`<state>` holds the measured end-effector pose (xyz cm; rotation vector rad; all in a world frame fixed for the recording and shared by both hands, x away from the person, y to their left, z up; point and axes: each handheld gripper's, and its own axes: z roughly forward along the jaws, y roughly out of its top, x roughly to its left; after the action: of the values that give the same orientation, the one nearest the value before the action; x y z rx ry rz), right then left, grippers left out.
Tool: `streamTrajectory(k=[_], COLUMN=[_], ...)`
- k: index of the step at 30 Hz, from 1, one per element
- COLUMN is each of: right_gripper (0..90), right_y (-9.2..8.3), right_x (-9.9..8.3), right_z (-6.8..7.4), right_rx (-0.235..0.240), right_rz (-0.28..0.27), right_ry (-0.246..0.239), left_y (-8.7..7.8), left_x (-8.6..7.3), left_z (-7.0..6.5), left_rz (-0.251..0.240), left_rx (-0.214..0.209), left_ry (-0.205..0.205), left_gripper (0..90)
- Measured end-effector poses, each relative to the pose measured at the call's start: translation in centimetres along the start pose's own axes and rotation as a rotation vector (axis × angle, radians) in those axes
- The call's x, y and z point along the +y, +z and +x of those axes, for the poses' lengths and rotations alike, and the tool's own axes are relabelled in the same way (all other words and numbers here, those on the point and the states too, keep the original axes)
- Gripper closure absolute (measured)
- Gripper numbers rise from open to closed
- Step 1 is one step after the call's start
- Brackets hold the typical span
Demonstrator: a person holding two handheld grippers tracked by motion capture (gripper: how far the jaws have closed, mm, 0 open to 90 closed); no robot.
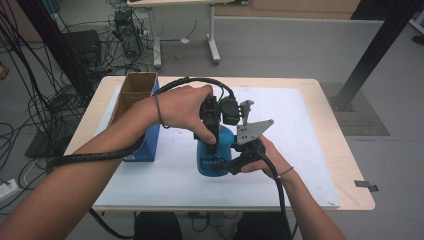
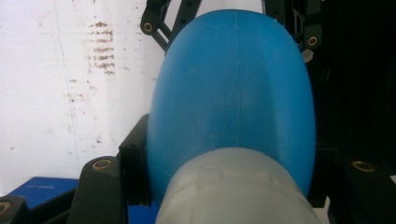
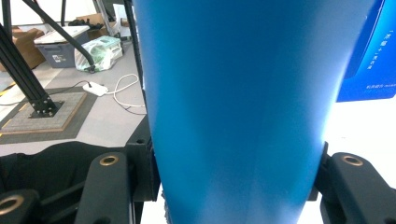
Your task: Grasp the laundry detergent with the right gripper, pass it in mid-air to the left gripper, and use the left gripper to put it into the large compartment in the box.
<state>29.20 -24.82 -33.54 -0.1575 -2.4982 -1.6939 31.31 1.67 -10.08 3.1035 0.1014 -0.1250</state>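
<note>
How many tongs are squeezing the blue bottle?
2. The left tongs clamp the blue plastic bottle from above, near its top; the right tongs clamp its lower body from the side.

Even bright overhead light, soft shadows under forearms. White mat (image 1: 300, 150) glares, blown out in gripper views. Blue bottle (image 3: 233, 116) too close, soft focus.

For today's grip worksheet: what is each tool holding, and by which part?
Both hold the blue bottle: left tool near its whitish cap, right tool across its body.
</note>
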Motion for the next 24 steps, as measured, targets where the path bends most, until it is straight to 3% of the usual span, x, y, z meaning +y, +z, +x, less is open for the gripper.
streamTrajectory(k=[24], right_gripper=[41.3], right_y=[-0.12], right_x=[0.06], right_z=[-0.01], right_rx=[0.001], right_rz=[-0.006], right_ry=[0.001], left_y=[-0.25], left_x=[0.06], left_z=[0.05], left_rz=[0.001], left_rx=[-0.002], left_ry=[-0.005], left_gripper=[37.8])
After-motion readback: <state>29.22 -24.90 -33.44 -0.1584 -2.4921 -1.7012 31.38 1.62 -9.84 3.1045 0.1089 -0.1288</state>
